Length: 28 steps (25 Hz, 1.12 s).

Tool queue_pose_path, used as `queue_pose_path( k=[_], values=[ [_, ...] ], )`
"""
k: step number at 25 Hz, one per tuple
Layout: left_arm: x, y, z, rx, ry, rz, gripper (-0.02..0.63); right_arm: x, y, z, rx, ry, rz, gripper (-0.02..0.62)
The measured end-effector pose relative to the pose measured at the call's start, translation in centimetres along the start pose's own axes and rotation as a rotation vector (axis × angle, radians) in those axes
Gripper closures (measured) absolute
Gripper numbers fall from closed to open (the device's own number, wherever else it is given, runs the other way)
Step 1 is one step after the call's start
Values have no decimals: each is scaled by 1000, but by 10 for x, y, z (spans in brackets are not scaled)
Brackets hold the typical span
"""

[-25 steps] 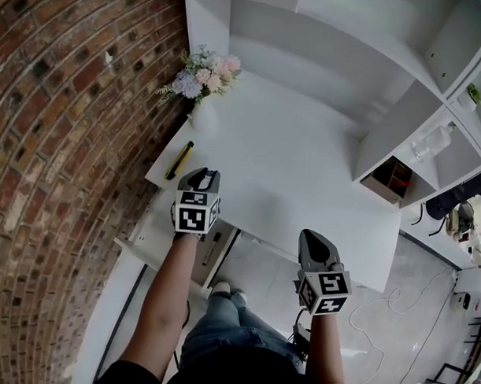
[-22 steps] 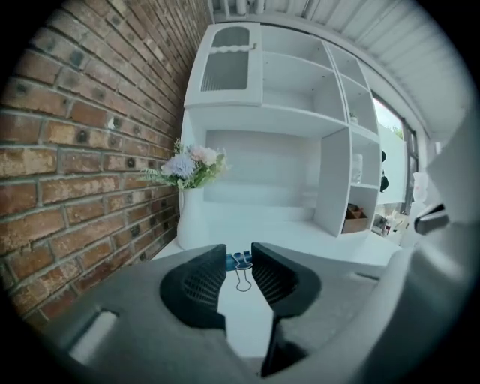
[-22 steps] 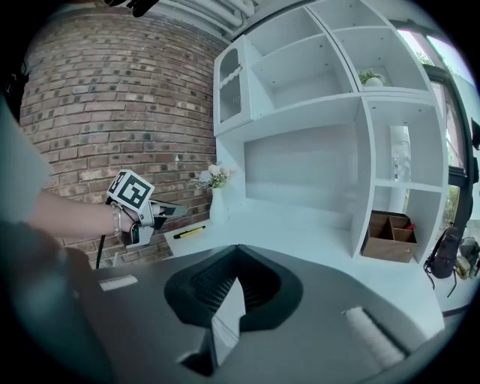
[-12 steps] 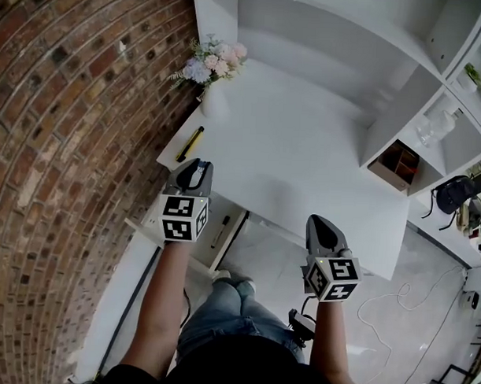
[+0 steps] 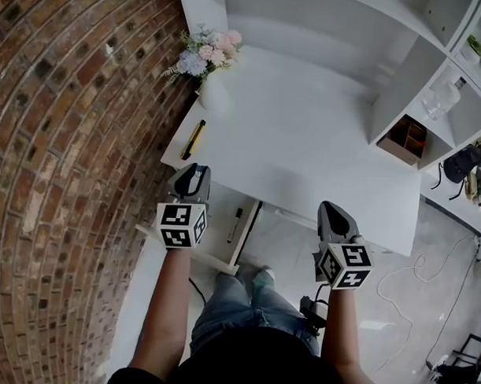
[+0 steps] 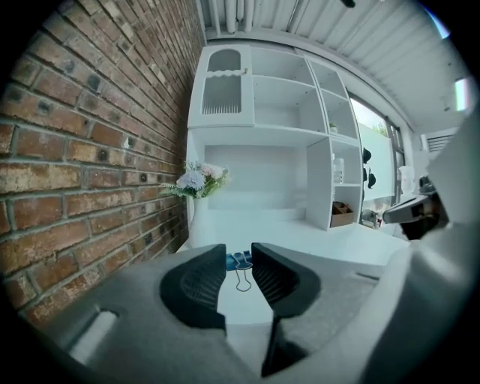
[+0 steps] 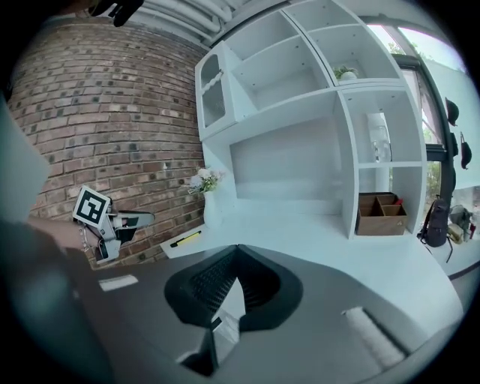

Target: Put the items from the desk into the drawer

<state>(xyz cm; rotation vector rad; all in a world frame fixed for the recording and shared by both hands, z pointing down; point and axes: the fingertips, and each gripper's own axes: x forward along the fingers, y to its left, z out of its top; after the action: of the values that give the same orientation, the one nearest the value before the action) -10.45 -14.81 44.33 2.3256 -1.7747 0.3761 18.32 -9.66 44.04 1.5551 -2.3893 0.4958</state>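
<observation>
In the left gripper view my left gripper [image 6: 238,264] is shut on a small blue binder clip [image 6: 234,260], whose wire handle hangs down between the jaws. From the head view this gripper [image 5: 193,172] hovers at the white desk's [image 5: 305,158] front left edge, above an open white drawer [image 5: 214,235]. A dark pen [image 5: 235,224] lies in the drawer. On the desk's left edge lies a yellow and black utility knife [image 5: 194,139]. My right gripper [image 5: 332,209] is shut and empty, off the desk's front edge.
A white vase of flowers [image 5: 207,64] stands at the desk's back left against the brick wall [image 5: 77,142]. White shelving [image 5: 433,84] rises at the right, with a wooden box [image 5: 405,140] in a lower cubby. Cables lie on the floor at the right.
Both grippers have drawn back towards the person. The left one has moved from over the desk to its front edge above the drawer, and the pen in the drawer now shows more.
</observation>
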Motion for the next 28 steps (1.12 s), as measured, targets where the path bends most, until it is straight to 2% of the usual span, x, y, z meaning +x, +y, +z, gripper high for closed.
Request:
queue_pose_path(
  k=[13, 23, 28],
  values=[
    [15, 9, -121, -17, 251, -172, 500, 32, 55, -48, -17, 137, -59, 588],
    [34, -17, -236, -18, 520, -310, 500, 31, 52, -89, 32, 211, -146, 588],
    [45, -26, -280, 3, 667, -334, 499, 20, 46, -106, 80, 233, -196, 588]
  ],
)
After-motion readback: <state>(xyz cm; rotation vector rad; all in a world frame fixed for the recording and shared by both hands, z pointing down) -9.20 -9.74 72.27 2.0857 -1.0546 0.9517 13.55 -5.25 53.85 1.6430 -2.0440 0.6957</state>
